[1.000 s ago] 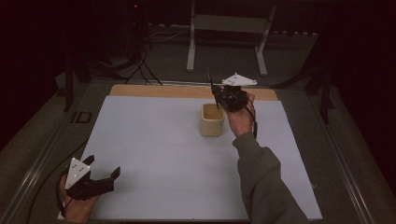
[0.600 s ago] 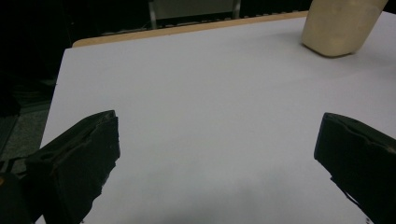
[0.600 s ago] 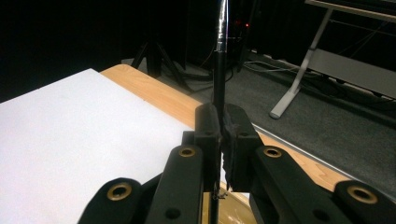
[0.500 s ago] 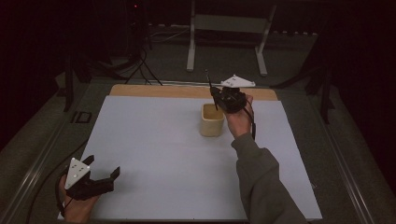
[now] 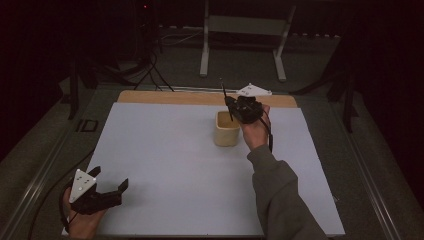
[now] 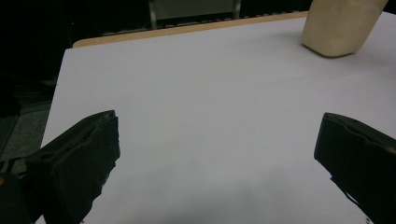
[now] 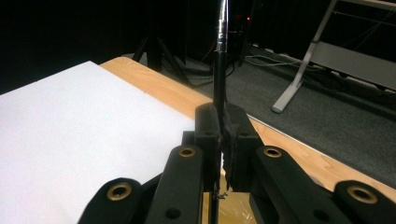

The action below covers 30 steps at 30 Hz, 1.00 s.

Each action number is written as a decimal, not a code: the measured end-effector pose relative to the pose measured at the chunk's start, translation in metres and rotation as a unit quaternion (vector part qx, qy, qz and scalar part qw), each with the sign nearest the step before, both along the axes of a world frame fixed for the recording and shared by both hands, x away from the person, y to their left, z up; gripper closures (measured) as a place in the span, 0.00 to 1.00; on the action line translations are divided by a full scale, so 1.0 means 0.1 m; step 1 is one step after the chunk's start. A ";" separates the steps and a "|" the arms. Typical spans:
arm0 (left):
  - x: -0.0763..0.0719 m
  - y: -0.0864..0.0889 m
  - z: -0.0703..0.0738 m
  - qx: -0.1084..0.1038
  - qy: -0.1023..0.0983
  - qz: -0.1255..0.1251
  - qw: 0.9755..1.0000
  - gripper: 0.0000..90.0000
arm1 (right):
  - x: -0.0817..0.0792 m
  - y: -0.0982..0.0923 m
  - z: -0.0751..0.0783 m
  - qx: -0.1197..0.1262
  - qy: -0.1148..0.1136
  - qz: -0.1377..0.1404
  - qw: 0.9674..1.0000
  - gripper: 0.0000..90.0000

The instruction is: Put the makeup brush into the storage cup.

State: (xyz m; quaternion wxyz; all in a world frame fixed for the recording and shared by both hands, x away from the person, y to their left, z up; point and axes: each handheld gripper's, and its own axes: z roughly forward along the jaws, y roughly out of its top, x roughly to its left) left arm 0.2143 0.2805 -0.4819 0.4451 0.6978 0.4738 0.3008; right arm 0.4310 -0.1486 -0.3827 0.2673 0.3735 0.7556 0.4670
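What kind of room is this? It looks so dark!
Probably a lab or studio for recording hand work. A white table stands in a dark room, cables trail over grey carpet, and a metal stand waits behind it.

The left gripper (image 6: pixel 224 163) hangs low over the white desk (image 6: pixel 196 102), its two black fingers (image 6: pixel 79 158) spread wide apart at the lower corners with nothing but bare surface between them. A beige cup (image 6: pixel 338 25) stands on the desk far beyond the right-hand finger, its top cut off. Behind the cup, a wooden edge strip (image 6: pixel 187 29) borders the desk, with dark floor beyond it.
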 end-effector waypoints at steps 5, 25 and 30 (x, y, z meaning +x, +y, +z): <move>0.00 0.00 0.00 0.000 0.000 0.000 1.000 0.02 | 0.00 -0.01 -0.05 -0.004 0.005 0.000 1.000 0.95; 0.00 0.00 0.00 0.000 0.000 0.000 1.000 0.02 | -0.03 -0.04 -0.26 -0.012 0.025 -0.001 1.000 0.95; 0.00 0.00 0.00 -0.001 0.000 0.000 1.000 0.02 | -0.02 -0.05 -0.32 -0.014 0.031 0.002 0.999 0.94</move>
